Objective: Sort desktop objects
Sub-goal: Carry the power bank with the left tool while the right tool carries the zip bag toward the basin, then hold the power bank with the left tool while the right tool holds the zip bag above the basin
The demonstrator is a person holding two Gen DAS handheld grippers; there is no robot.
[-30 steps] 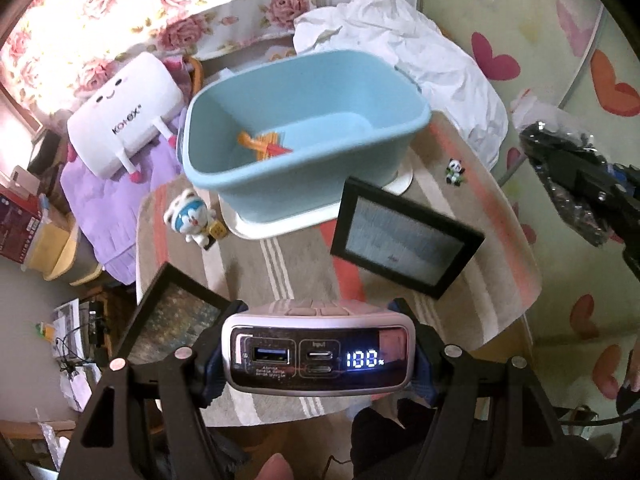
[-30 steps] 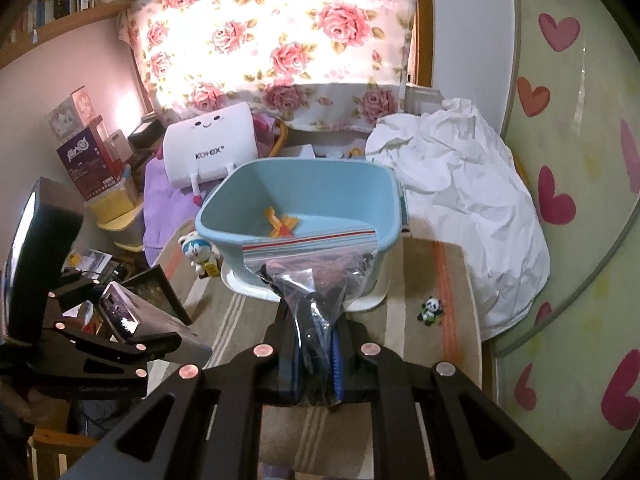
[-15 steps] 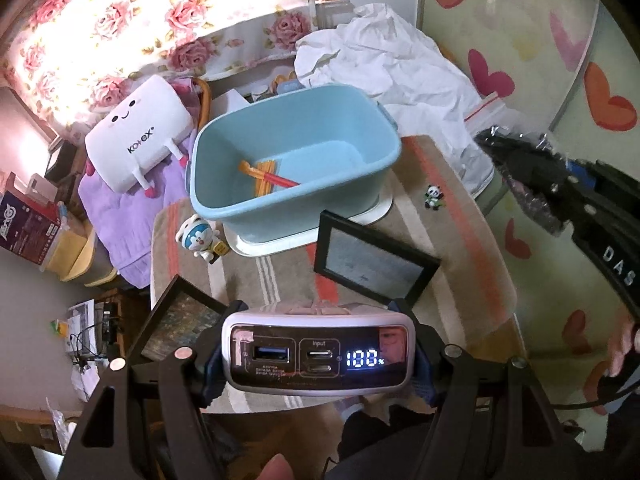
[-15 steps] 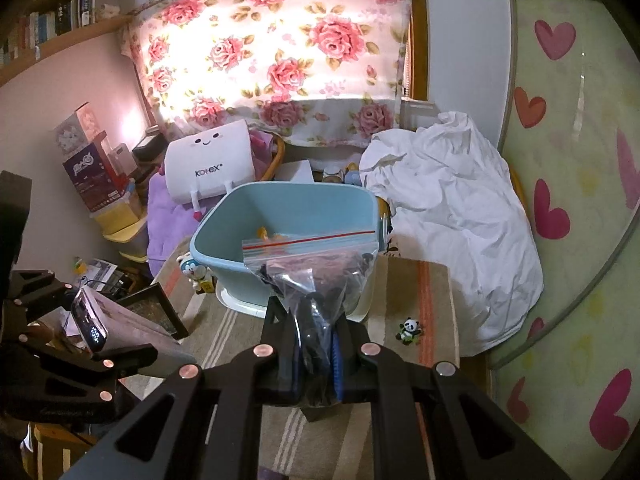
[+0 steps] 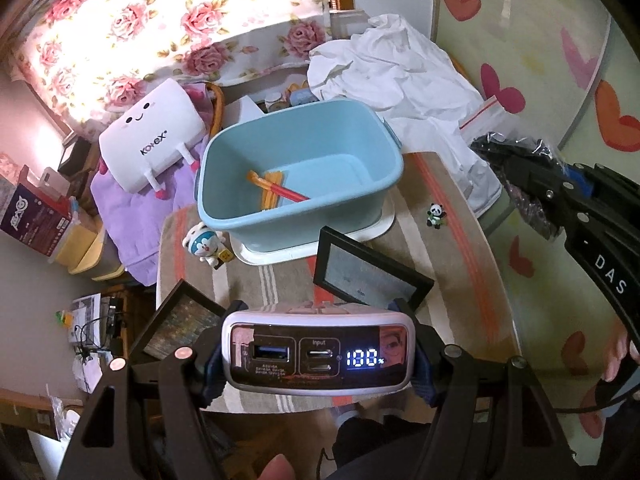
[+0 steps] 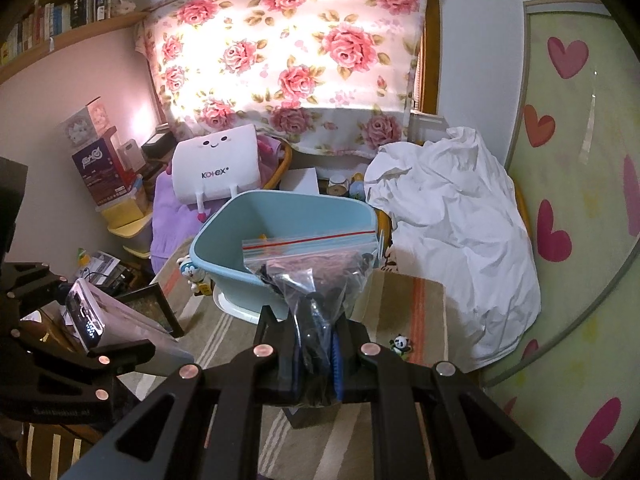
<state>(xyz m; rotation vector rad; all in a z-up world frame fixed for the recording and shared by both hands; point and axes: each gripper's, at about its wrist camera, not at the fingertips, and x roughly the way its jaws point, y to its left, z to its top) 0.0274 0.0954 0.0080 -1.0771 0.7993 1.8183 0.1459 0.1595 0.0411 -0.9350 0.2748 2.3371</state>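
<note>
My left gripper (image 5: 318, 354) is shut on a white power bank (image 5: 320, 350) whose display reads 100; it is held high above the near table edge and also shows in the right wrist view (image 6: 86, 318). My right gripper (image 6: 316, 344) is shut on a clear zip bag (image 6: 314, 268) holding dark items, raised above the table's right side; it also shows in the left wrist view (image 5: 516, 172). A light blue tub (image 5: 300, 180) stands at the back of the table with orange and red sticks (image 5: 272, 194) inside.
On the striped table (image 5: 452, 264) lie two black picture frames (image 5: 370, 276) (image 5: 180, 326), a Doraemon figure (image 5: 204, 244) and a small panda figure (image 5: 436, 214). A white Kotex tissue box (image 5: 154, 136) and white cloth (image 5: 404, 76) sit behind.
Both grippers have risen and pulled back from the table with their loads; the tub and table look smaller and farther. The right gripper has moved closer in the left wrist view.
</note>
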